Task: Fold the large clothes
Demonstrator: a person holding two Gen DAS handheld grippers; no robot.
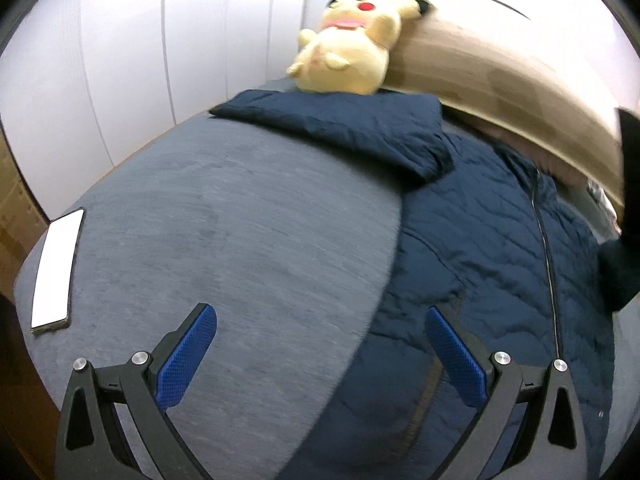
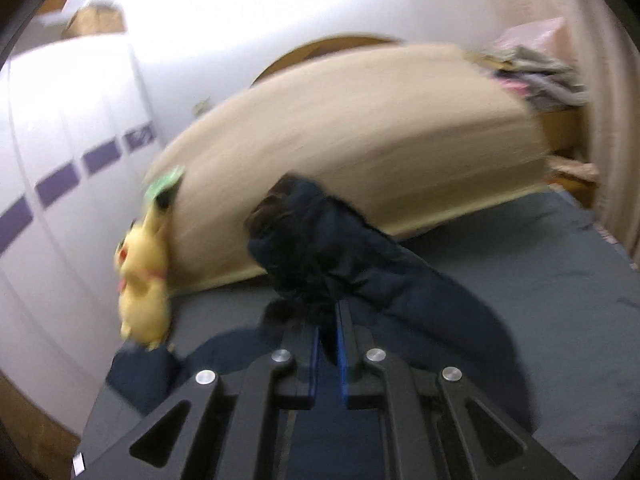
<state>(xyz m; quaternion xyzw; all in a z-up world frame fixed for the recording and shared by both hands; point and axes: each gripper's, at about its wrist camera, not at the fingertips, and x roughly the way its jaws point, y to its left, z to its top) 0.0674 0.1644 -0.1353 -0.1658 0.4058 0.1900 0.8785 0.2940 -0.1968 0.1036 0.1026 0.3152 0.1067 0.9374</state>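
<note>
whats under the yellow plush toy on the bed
The yellow plush toy leans against the wooden headboard and rests on the end of the navy jacket's sleeve, spread over the grey bedcover. Whatever lies beneath that sleeve is covered.

Both wrist views look down, sharing bed (image 1: pixel 200 220).

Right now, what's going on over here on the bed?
A person is folding a navy quilted jacket spread on a grey bed. The right claw is shut on a sleeve of the jacket and holds it lifted off the bed. The left claw is open above the jacket's edge and holds nothing. A yellow plush toy leans against the headboard, and a phone lies near the bed's edge.
</note>
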